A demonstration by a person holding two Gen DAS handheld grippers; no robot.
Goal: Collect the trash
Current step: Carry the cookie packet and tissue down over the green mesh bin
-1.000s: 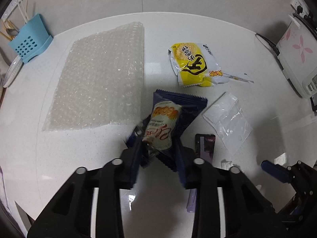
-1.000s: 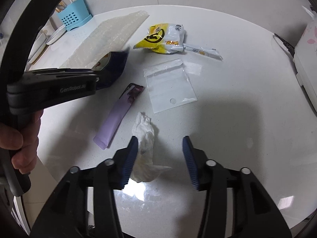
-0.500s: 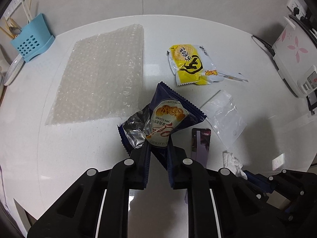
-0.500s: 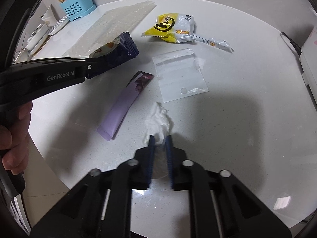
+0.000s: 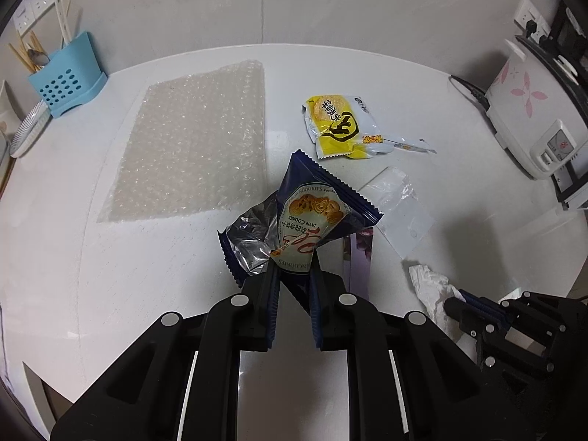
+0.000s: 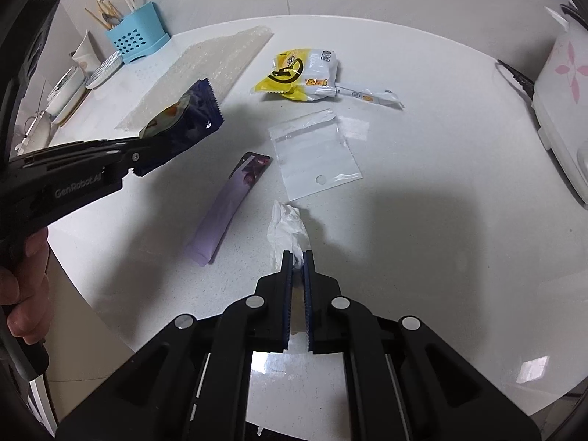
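Observation:
My left gripper is shut on a dark blue cookie wrapper and holds it above the white round table; it also shows in the right wrist view. My right gripper is shut on a crumpled white tissue, also seen in the left wrist view. On the table lie a purple sachet, a clear zip bag, a yellow snack wrapper and a bubble wrap sheet.
A blue utensil holder and a plate stand at the far left edge. A white rice cooker with a black cord sits at the right. The person's hand holds the left gripper.
Both grippers closed: the left on the blue wrapper, the right on the tissue. Both have lifted and drawn back from the table with their items.

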